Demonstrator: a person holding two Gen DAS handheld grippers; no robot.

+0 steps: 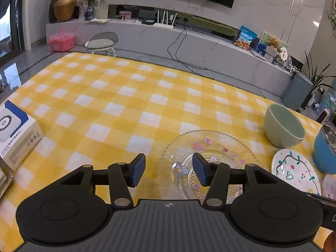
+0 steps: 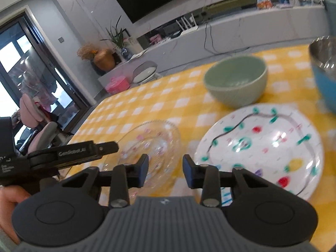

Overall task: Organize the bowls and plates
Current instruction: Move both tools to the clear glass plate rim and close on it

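Two plates lie side by side on the counter [image 1: 117,96]: a glass plate [image 1: 210,163] and a painted plate [image 2: 260,147], bowls behind. Left gripper [image 1: 169,171] and right gripper [image 2: 166,171] hover with fingers released, empty.

Our grippers, left [image 1: 169,171] and right [image 2: 166,171]: black linkage arms, blue ribbed pads, silver pivot screws, grey ridged housing, round black caps.

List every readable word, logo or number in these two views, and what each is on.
"GenRobot.ai": side of the left tongs, seen in the right wrist view.
White box: small side print, unreadable.
Blue snack bag: lettering too small.
Dishes: painted patterns only, no text.
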